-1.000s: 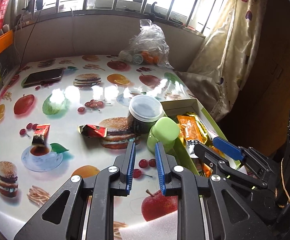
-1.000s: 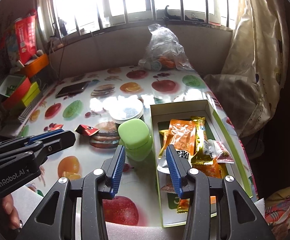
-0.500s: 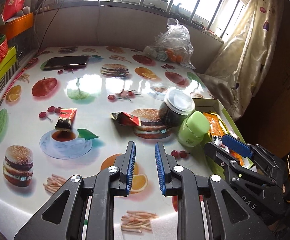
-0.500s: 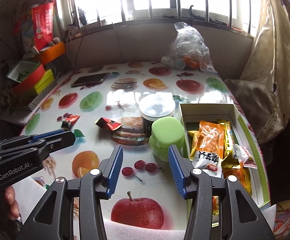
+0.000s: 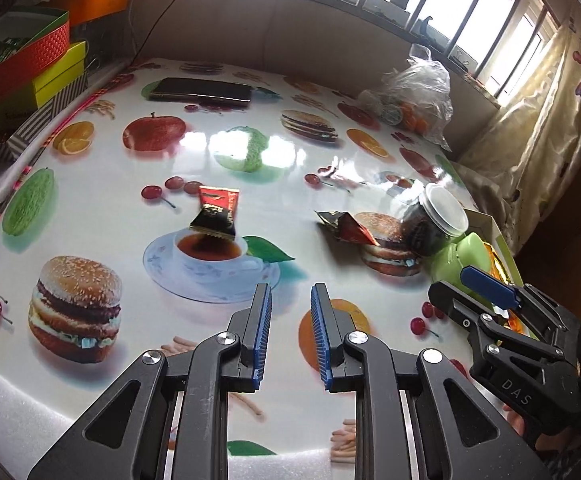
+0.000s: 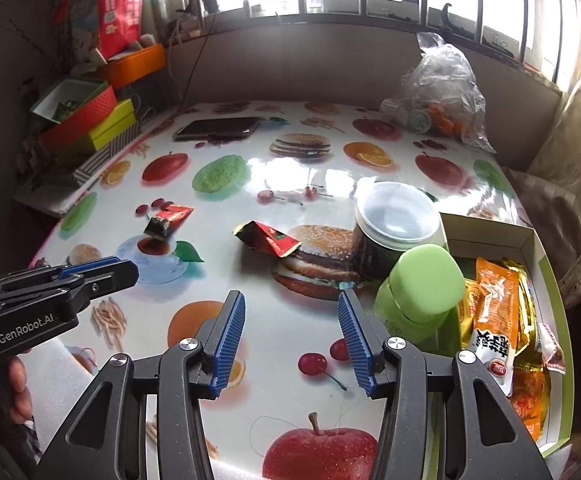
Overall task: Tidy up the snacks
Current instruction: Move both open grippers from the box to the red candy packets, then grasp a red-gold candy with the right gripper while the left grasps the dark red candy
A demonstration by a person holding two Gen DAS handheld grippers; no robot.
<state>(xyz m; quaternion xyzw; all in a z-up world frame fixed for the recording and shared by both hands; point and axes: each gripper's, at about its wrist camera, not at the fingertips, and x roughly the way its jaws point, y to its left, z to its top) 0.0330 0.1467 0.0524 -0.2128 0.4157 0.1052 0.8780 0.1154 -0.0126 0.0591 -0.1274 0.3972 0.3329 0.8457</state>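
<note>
Two loose snack packets lie on the fruit-print table: a red-and-black one over the printed teacup, and a crumpled red one beside the printed burger. My left gripper hovers short of the red-and-black packet, jaws a narrow gap apart with nothing between them. My right gripper stands open and empty, the red packet ahead of it. At the right, a white box holds several orange and yellow snack packs. A green container and a dark jar with a clear lid stand against it.
A phone lies at the table's far side. A clear plastic bag of items sits at the back right. Stacked coloured boxes crowd the left edge. A curtain hangs on the right. White foam lines the near edge.
Both grippers have swung left across the table, away from the box and toward the two loose packets, and dropped a little. The right jaws have widened. The left jaws keep the same gap.
</note>
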